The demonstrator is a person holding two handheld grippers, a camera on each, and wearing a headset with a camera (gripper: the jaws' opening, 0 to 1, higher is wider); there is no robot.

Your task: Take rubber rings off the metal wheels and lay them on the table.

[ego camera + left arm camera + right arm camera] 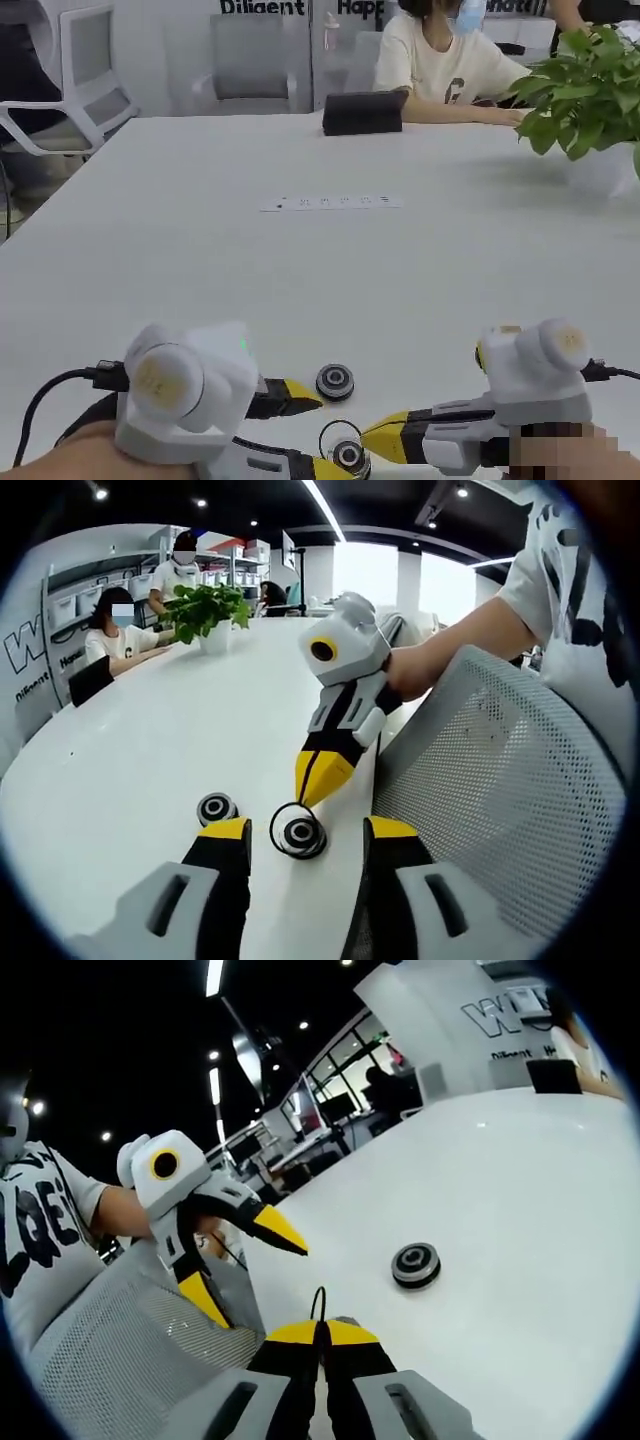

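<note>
Two small metal wheels lie near the table's front edge. One wheel (335,381) (217,807) (416,1264) still wears its black rubber ring. The other wheel (348,456) (302,832) lies between the wide-apart jaws of my left gripper (318,432) (308,828) (255,1280), which is open and not touching it. A thin rubber ring (338,432) (280,820) (318,1305) loops up from this wheel. My right gripper (375,435) (318,785) (322,1332) is shut on the ring's edge.
On the white table (300,280), a strip of paper (330,203) lies mid-table and a dark case (364,112) at the far side, where a person sits. A potted plant (585,90) stands far right. A mesh chair back (500,780) is close behind the grippers.
</note>
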